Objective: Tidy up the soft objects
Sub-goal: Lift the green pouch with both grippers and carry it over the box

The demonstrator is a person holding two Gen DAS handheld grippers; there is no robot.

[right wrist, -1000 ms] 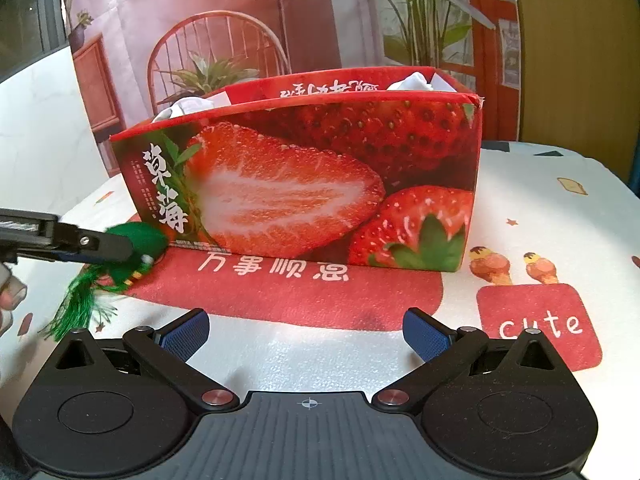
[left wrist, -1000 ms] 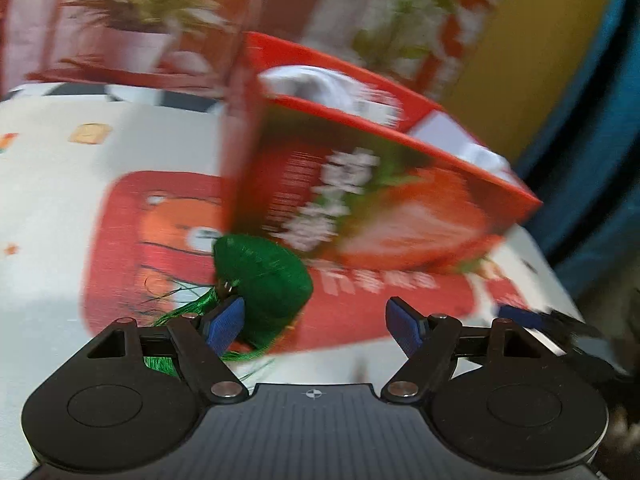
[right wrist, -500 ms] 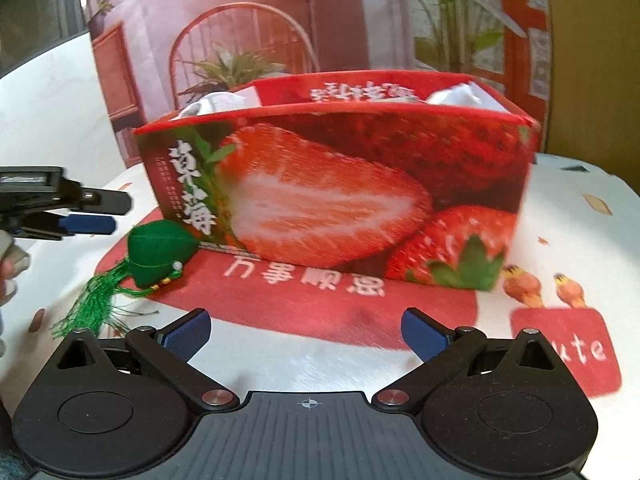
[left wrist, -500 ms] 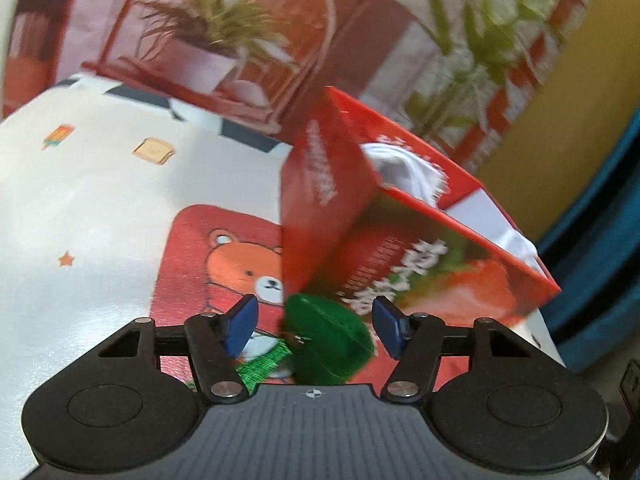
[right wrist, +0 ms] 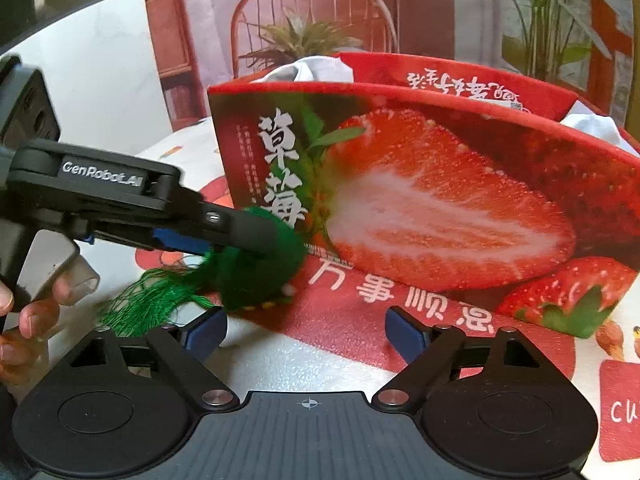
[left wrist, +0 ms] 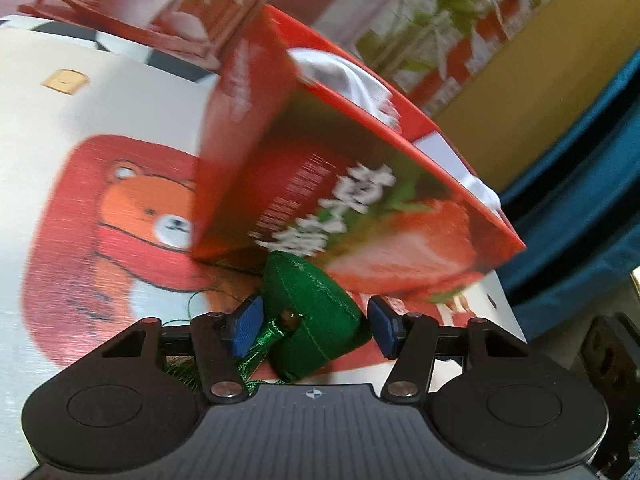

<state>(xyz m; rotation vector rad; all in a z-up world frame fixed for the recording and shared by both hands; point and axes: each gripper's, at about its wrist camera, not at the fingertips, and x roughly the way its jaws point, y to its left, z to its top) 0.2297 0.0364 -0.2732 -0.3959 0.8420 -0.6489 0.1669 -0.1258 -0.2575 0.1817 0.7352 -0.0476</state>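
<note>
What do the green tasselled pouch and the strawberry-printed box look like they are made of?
Green pouch: looks like satin-type fabric, stuffed; stitched seams, a soft sheen, and a tassel of loose fine threads. Strawberry box: probably printed cardboard with a slightly glossy coat; thin stiff walls, sharp folded edges, photo print. White stuff in it looks like cloth, though too blurred to tell.

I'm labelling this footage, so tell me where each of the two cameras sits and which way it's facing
Left wrist: sits on the left gripper, looking down along its closing fingers at the green tasselled pouch between them, by the strawberry box.
Right wrist: sits on the right gripper, facing the box's long side; its closing jaws hold nothing; the person's hand shows.
Shared: pouch, box, left gripper, printed tablecloth.
</note>
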